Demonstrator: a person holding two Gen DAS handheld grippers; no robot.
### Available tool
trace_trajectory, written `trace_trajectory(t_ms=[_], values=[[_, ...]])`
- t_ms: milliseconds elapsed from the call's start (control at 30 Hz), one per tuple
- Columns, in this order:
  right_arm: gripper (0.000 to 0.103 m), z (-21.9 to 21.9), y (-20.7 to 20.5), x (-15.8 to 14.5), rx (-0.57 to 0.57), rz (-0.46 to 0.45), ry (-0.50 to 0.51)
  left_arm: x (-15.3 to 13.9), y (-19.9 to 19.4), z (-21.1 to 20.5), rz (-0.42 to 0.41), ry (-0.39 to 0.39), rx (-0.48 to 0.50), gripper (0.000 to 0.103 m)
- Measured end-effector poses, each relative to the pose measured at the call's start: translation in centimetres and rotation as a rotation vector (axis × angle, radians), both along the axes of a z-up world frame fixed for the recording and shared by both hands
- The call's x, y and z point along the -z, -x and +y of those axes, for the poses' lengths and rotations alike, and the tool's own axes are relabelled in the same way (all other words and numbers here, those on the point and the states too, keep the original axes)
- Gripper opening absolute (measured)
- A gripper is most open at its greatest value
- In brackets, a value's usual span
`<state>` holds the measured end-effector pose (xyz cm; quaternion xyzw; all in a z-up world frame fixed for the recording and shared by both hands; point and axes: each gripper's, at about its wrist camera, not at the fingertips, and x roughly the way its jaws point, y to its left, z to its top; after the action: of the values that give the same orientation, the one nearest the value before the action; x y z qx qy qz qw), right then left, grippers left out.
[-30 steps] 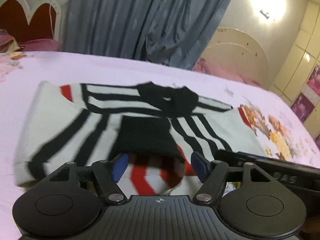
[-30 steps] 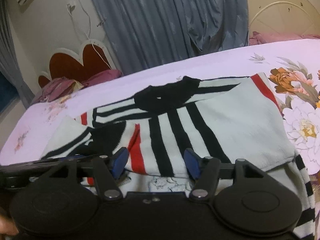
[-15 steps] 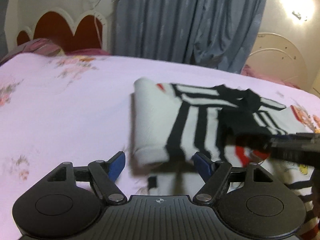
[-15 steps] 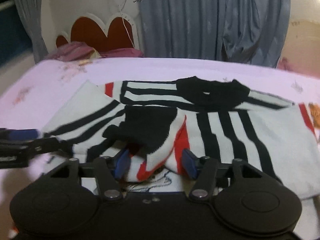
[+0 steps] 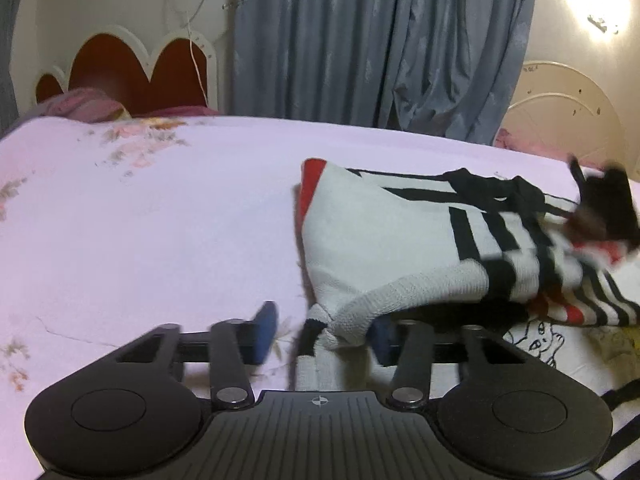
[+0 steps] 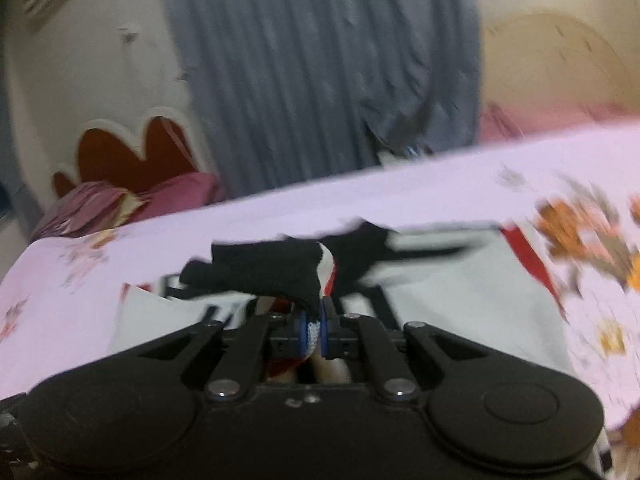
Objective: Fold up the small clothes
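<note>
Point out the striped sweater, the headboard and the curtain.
striped sweater (image 5: pixel 372 236): left wrist view, white panel near its folded edge.
headboard (image 5: pixel 120 76): left wrist view, dark red centre panel.
curtain (image 5: pixel 360 40): left wrist view, middle folds.

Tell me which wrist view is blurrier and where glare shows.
Right wrist view: heavily smeared, the flower print and curtain streaked, though the right claw pinching the sweater reads sharper. Left wrist view: mostly crisp, blur only at the sweater's far right; lamp glare top right.

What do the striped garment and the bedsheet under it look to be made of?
Striped garment: knitted yarn, matte; looped ribbing shows along its thick white hem, so likely a sweater knit. Bedsheet: thin woven fabric, smooth and matte, with printed flowers and fine creases; probably cotton or a blend.
</note>
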<state>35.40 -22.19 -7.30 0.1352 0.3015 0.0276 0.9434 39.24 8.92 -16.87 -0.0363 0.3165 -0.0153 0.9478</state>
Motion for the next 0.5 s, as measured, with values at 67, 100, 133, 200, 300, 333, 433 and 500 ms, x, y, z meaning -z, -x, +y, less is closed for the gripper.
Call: trace_trajectory(t_ms=[67, 100, 133, 200, 300, 333, 433, 500], values=[[0.006, -1.3, 0.0, 1.8, 0.015, 0.074, -0.036, 0.3, 0.0, 0.3, 0.004, 0.027, -0.006, 0.039], [0.007, -1.6, 0.3, 2.4, 0.021, 0.089, -0.037, 0.4, 0.2, 0.5, 0.005, 0.040, -0.013, 0.039], [0.012, -1.9, 0.4, 2.9, 0.033, 0.102, -0.036, 0.5, 0.2, 0.7, 0.009, 0.049, -0.018, 0.039], [0.023, -2.7, 0.7, 3.5, 0.055, 0.123, -0.060, 0.8, 0.3, 1.5, 0.027, 0.086, -0.030, 0.039], [0.027, -3.2, 0.9, 3.3, 0.056, 0.113, -0.101, 1.1, 0.4, 1.7, 0.045, 0.107, -0.041, 0.039], [0.029, -3.1, 0.8, 3.2, 0.050, 0.110, -0.107, 1.2, 0.4, 1.5, 0.047, 0.102, -0.042, 0.039], [0.015, -3.3, 0.3, 3.3, 0.068, 0.118, -0.102, 1.3, 0.1, 1.5, 0.056, 0.108, -0.046, 0.039], [0.008, -3.4, 0.2, 3.5, 0.067, 0.115, -0.078, 1.2, 0.0, 1.4, 0.058, 0.106, -0.045, 0.039]])
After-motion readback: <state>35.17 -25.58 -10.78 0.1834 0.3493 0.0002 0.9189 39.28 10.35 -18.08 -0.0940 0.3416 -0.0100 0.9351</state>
